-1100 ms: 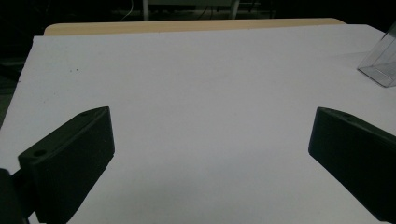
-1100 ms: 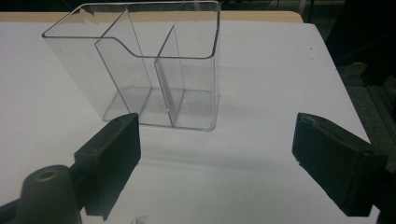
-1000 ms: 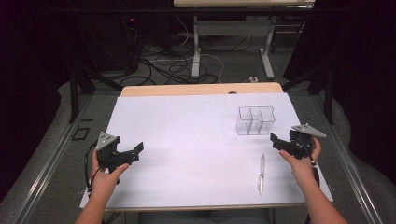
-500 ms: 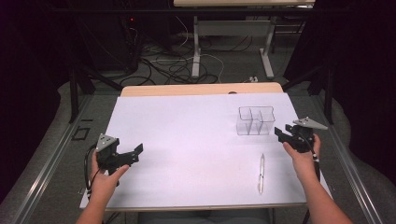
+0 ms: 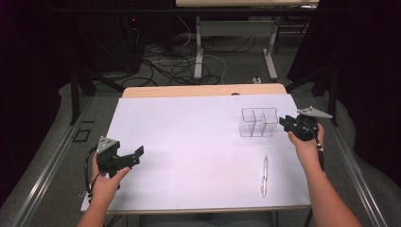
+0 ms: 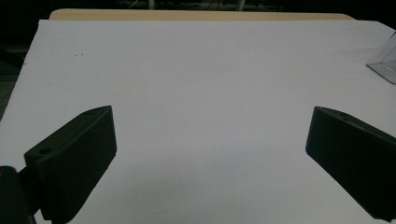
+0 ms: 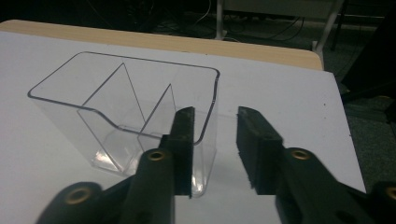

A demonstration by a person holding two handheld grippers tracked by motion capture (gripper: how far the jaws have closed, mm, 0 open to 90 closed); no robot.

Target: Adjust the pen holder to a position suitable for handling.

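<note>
The left gripper (image 5: 134,154) is held wide open over the white table (image 5: 189,142). The clear organizer (image 5: 258,122), long axis across the table, stands upright just beside the right gripper (image 5: 283,122), whose empty jaws have been narrowing.

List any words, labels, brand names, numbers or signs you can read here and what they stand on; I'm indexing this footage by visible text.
None can be read in any view.
The clear divided container is unmarked.
The pen is too small to show any print.
The white table cover is blank.
The left gripper and right gripper show plain black fingers with no lettering.
</note>
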